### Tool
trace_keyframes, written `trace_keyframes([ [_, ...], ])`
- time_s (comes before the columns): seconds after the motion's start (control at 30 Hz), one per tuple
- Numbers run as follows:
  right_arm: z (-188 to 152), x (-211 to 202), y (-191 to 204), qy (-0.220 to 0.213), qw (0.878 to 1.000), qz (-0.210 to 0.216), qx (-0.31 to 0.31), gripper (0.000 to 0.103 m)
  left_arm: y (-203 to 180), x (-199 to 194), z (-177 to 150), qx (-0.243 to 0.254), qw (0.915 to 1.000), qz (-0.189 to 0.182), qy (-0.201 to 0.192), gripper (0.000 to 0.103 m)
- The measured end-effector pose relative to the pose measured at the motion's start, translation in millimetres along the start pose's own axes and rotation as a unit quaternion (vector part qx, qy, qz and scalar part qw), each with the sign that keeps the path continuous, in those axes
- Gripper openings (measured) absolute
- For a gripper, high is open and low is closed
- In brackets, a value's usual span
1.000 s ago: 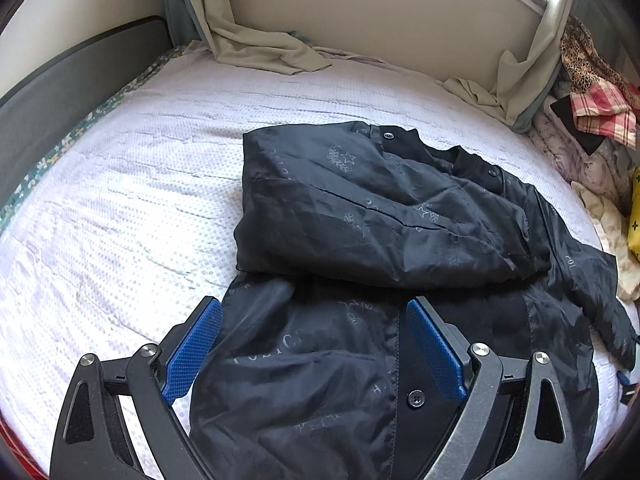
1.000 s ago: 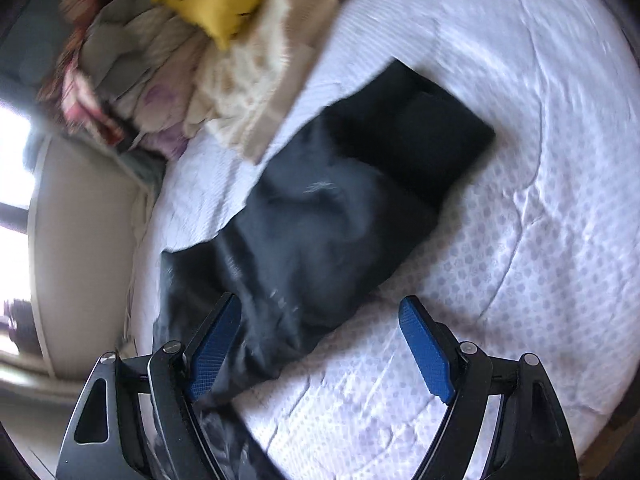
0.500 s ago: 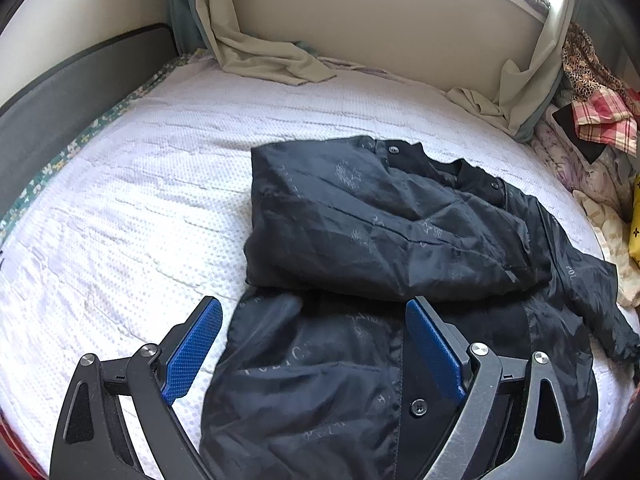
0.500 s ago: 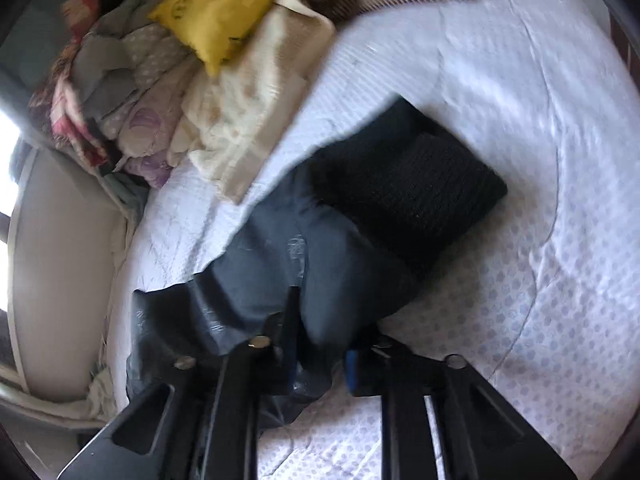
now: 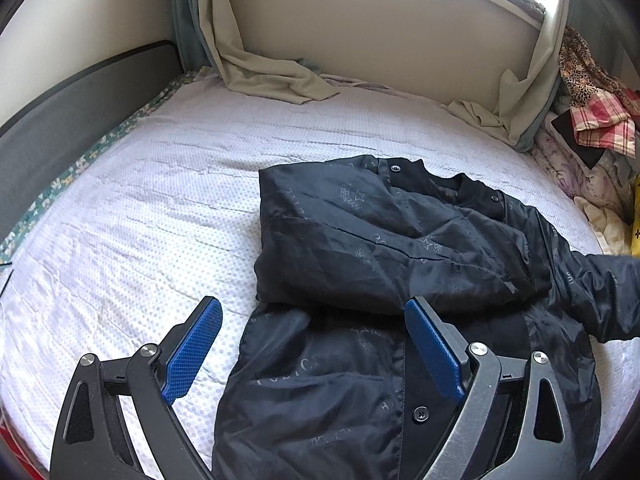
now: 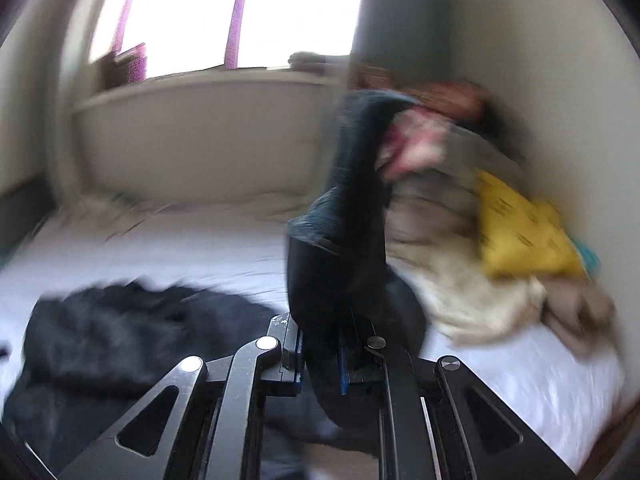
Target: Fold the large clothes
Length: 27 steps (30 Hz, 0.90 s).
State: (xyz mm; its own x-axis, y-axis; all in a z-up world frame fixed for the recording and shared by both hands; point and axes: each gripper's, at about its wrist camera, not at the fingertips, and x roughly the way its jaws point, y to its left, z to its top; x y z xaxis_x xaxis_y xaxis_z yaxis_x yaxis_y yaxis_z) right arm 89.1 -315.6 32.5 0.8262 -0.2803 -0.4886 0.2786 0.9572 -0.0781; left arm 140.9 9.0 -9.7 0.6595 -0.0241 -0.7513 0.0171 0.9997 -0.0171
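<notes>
A large black jacket [image 5: 380, 248] lies on the white bed, its left half folded over the body. My left gripper [image 5: 312, 348] is open and empty, hovering over the jacket's lower left front. The jacket's right sleeve [image 5: 604, 292] stretches off to the right edge. In the blurred right wrist view my right gripper [image 6: 320, 360] is shut on that sleeve [image 6: 344, 248], which stands up between the fingers, lifted off the bed. The rest of the jacket [image 6: 120, 340] lies low at the left there.
A white dotted bed cover [image 5: 160, 200] spreads left and behind the jacket. A grey headboard [image 5: 60, 120] runs along the left. Beige curtains [image 5: 260, 76] drape onto the bed at the back. A pile of clothes [image 6: 480, 220] with a yellow item [image 6: 520, 232] sits at the right.
My right gripper closed on the jacket's sleeve and lifted it, swinging up and around fast. My left gripper pulled back slightly, staying open.
</notes>
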Motion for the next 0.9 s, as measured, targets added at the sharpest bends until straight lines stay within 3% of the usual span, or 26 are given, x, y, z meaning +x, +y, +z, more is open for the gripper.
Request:
trace_keyframes([
  [0.1, -11, 17, 70, 0.037, 0.994, 0.051, -0.092, 0.008, 2, 2, 0, -0.004, 1.0000, -0.002, 0.004, 0.094],
  [0.23, -47, 48, 150, 0.100, 0.971, 0.087, -0.200, 0.007, 8, 4, 1, -0.014, 0.9998, -0.007, 0.011, 0.094],
  [0.43, -89, 75, 196, 0.179, 0.939, 0.102, -0.275, 0.011, 18, 12, 2, -0.040, 0.9981, -0.031, 0.035, 0.094],
  [0.5, -84, 74, 191, 0.196, 0.936, 0.130, -0.262, 0.030, 17, 13, 3, -0.042, 0.9976, -0.037, 0.040, 0.094],
  [0.57, -70, 68, 175, 0.211, 0.934, 0.192, -0.215, 0.067, 17, 13, 3, -0.044, 0.9972, -0.043, 0.043, 0.094],
  [0.67, -47, 59, 140, 0.229, 0.921, 0.294, -0.115, 0.072, 13, 14, 1, -0.040, 0.9967, -0.053, 0.048, 0.094],
  [0.7, -39, 59, 127, 0.228, 0.919, 0.310, -0.085, 0.072, 11, 14, 0, -0.037, 0.9965, -0.056, 0.050, 0.094],
  [0.77, -24, 58, 102, 0.218, 0.924, 0.314, -0.028, 0.076, 6, 18, -1, -0.032, 0.9955, -0.067, 0.059, 0.091],
  [0.9, -3, 75, 49, 0.201, 0.941, 0.265, 0.067, 0.077, -16, 40, -6, -0.025, 0.9871, -0.120, 0.103, 0.078],
])
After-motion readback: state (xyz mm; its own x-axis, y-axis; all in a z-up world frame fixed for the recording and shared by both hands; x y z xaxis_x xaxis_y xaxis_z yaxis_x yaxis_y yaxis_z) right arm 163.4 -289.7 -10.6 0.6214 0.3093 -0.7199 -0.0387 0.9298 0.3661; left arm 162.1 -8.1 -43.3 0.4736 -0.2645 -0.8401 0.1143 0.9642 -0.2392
